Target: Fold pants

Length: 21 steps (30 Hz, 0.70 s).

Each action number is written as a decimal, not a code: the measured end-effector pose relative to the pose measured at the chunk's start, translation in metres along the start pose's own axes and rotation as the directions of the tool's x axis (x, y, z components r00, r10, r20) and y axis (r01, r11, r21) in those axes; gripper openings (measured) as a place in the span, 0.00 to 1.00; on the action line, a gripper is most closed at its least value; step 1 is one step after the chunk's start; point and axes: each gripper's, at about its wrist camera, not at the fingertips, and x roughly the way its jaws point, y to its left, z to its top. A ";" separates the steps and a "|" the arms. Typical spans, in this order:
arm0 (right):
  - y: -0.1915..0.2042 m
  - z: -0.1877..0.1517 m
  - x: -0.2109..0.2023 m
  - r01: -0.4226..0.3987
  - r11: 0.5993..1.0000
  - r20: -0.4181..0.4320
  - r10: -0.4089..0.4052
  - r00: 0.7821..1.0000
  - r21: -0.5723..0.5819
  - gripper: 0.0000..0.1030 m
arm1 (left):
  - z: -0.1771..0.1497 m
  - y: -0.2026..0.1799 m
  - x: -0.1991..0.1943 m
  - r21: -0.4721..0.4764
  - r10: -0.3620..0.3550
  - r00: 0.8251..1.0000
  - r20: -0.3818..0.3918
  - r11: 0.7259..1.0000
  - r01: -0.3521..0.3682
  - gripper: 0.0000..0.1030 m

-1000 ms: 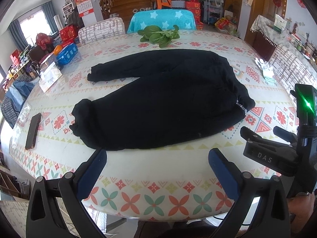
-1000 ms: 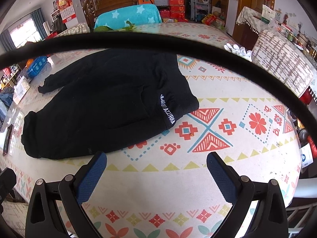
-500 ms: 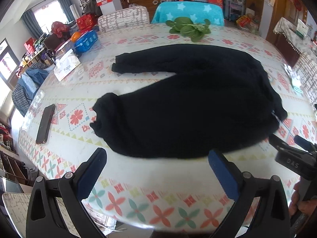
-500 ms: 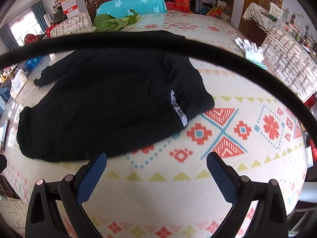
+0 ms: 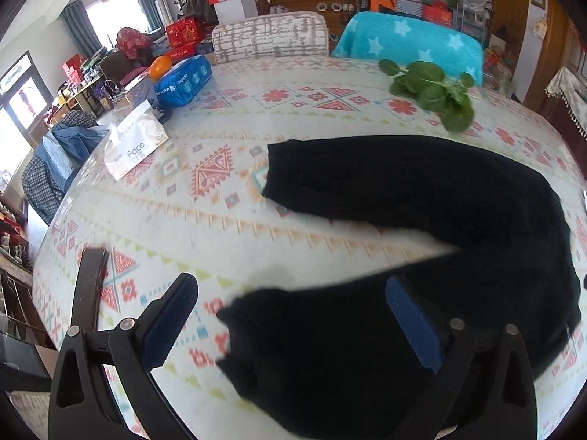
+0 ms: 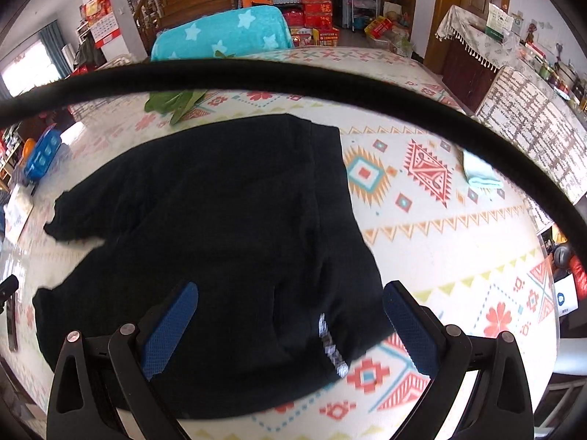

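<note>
A pair of black pants (image 5: 422,256) lies flat and spread on a round desk (image 5: 220,220) covered in a patterned cloth, with its two legs splayed apart toward the desk's left side and its waistband toward the right edge. The left gripper (image 5: 293,322) hovers over the cuff of the near leg, close to the desk's near edge, its blue-padded jaws wide apart and holding nothing. The right gripper (image 6: 290,326) hangs above the waistband's near corner, beside a small white label (image 6: 332,348), jaws likewise wide and empty. Leafy greens (image 5: 436,91) sit near the far edge, a tissue pack (image 5: 134,145) near the left edge, and a dark phone (image 5: 88,286) lies by the near-left edge. The step in hand looks like taking hold of the near leg to fold it onto the far one. To do it well, each gripper should probably pinch both fabric layers at the very edge, then lift together so the leg stays taut and lands lined up.
</note>
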 end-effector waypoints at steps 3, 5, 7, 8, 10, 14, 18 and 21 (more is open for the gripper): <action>-0.005 0.032 0.013 0.010 1.000 -0.005 -0.010 1.000 0.014 0.99 | 0.022 0.008 0.026 -0.002 -0.004 1.000 -0.024 1.000 0.004 1.00; -0.007 0.052 0.021 0.015 1.000 -0.003 -0.015 1.000 0.025 0.99 | 0.037 0.012 0.043 -0.004 -0.007 0.999 -0.035 1.000 0.007 1.00; -0.011 0.074 0.032 0.044 0.998 -0.002 -0.044 0.999 0.034 0.99 | 0.050 0.015 0.056 -0.007 -0.009 0.999 -0.040 1.000 0.009 1.00; -0.012 0.083 0.038 0.053 0.998 -0.001 -0.053 0.999 0.036 0.99 | 0.057 0.017 0.063 -0.009 -0.010 0.999 -0.042 1.000 0.010 1.00; -0.013 0.099 0.048 0.079 0.996 0.000 -0.079 0.997 0.034 0.99 | 0.070 0.019 0.075 -0.010 -0.012 0.999 -0.044 1.000 0.011 1.00; -0.011 0.120 0.064 0.096 0.995 -0.009 -0.096 0.995 0.031 0.99 | 0.088 0.022 0.090 -0.005 0.000 0.999 -0.037 1.000 0.000 1.00; -0.005 0.129 0.077 0.113 0.993 -0.018 -0.113 0.993 0.022 0.99 | 0.099 0.027 0.103 -0.012 0.006 0.999 -0.044 1.000 -0.007 1.00; -0.001 0.133 0.087 0.115 0.993 -0.023 -0.115 0.993 0.020 0.99 | 0.103 0.030 0.110 -0.013 0.011 0.999 -0.046 1.000 -0.012 1.00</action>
